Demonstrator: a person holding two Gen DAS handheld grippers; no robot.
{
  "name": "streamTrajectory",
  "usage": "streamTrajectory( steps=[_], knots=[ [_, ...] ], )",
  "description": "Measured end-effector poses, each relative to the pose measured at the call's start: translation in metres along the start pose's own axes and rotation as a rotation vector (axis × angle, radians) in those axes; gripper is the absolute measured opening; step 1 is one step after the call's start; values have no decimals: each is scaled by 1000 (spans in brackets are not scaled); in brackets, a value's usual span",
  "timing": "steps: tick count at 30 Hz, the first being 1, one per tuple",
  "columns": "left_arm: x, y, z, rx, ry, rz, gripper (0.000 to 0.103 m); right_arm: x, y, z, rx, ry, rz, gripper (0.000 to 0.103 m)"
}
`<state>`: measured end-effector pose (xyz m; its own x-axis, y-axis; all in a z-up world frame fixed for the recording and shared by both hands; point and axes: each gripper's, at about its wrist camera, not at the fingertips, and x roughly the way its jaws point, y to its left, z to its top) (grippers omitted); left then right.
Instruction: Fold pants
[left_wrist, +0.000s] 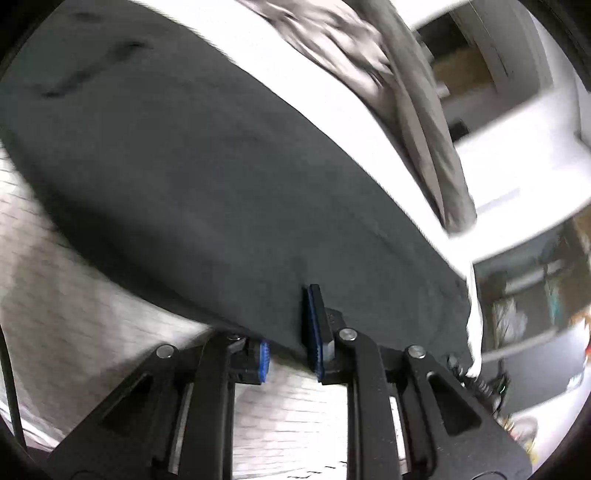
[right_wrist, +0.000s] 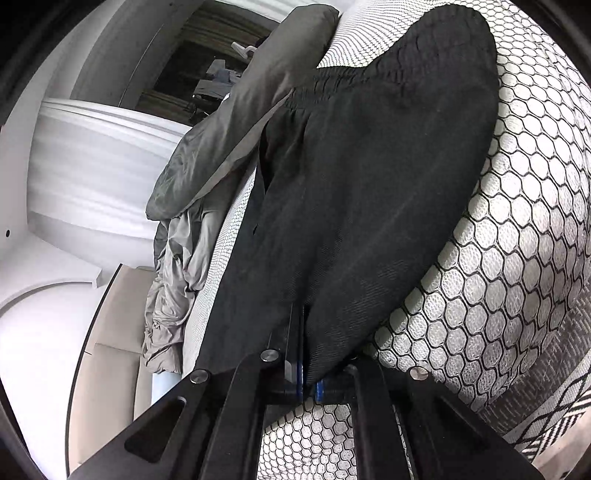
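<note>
Both claws low at the near hem of the black pants (right_wrist: 369, 166) on the bed (right_wrist: 517, 221). Right claw (right_wrist: 308, 384) clenched on fabric; left claw (left_wrist: 291, 354) spread, hem between pads. Only right wrist view showed the waistband (right_wrist: 332, 85).

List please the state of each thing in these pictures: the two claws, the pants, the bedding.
left claw: open, pants edge between its fingers
right claw: shut on the pants
pants: spread flat on the mattress, waistband far
mattress cover: under the pants
grey duvet: bunched beside the pants
</note>
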<state>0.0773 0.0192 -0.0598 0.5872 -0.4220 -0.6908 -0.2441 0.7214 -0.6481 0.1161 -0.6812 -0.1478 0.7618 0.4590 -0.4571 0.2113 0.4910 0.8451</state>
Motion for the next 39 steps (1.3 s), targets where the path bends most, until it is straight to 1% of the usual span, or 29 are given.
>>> streamTrajectory(
  steps=[2,4,5,6,7,8,9,10,12,13,16,17,18,19,20,21,24,25,27,28,30,31,32,33,34,35,36,37,39],
  knots=[
    [-14,18,10,-19,-44,31,16,0,1,1,0,1,-2,4],
    [-31,37,19,-31,-120,106,16,-2,0,1,-1,5,-7,4],
    [-37,42,22,-29,-134,120,16,-1,0,1,-5,9,-12,4],
    [-41,47,25,-23,-127,117,16,-1,-1,1,-5,12,-14,5],
    [-43,46,25,-9,-125,133,18,-1,0,1,-3,17,-14,5],
    [-45,38,23,23,-131,171,20,0,-1,2,4,26,-10,5],
    [-46,30,20,51,-138,191,26,0,-3,5,28,43,2,6],
    [-46,22,15,87,-141,203,39,-1,-6,7,51,56,17,6],
    [-43,-6,4,160,-141,204,52,-2,-11,9,79,71,34,6],
    [-44,-20,-2,205,-146,197,57,-5,-12,12,80,72,32,6],
    [-45,-56,-18,322,-157,209,62,-18,-14,20,66,37,0,10],
    [-44,-69,-25,360,-160,217,62,-26,-16,26,61,11,-23,12],
    [-46,-78,-32,408,-166,219,63,-35,-19,32,60,-21,-52,18],
    [-47,-88,-40,456,-160,220,64,-41,-22,36,59,-38,-71,20],
    [-48,-97,-48,510,-149,207,64,-51,-26,43,60,-69,-87,25],
    [-48,-103,-54,533,-138,188,66,-58,-29,48,65,-90,-97,35],
    [-44,-118,-59,557,-98,91,81,-69,-33,61,71,-123,-110,48],
    [-40,-122,-58,563,-88,70,82,-69,-34,69,66,-120,-116,49],
    [-25,-127,-52,558,-72,74,83,-65,-36,79,66,-122,-114,61],
    [-17,-130,-51,561,-60,78,87,-62,-38,84,68,-124,-100,63],
    [9,-137,-47,574,-13,90,87,-52,-40,97,61,-113,-78,70],
    [28,-140,-42,584,9,97,87,-48,-40,101,45,-107,-71,71],
    [39,-142,-40,584,14,112,87,-45,-37,106,9,-110,-68,71],
    [55,-143,-37,576,17,149,87,-44,-35,107,-9,-119,-72,70],
    [72,-144,-30,574,36,168,87,-43,-33,108,-28,-127,-75,69],
    [84,-142,-29,581,58,171,87,-42,-31,107,-43,-133,-93,54],
    [95,-141,-29,600,77,175,89,-41,-28,105,-60,-139,-118,32],
    [100,-142,-30,624,69,189,89,-40,-24,104,-89,-143,-146,27],
    [106,-147,-35,684,39,214,91,-43,-16,103,-120,-170,-150,16]
  ],
)
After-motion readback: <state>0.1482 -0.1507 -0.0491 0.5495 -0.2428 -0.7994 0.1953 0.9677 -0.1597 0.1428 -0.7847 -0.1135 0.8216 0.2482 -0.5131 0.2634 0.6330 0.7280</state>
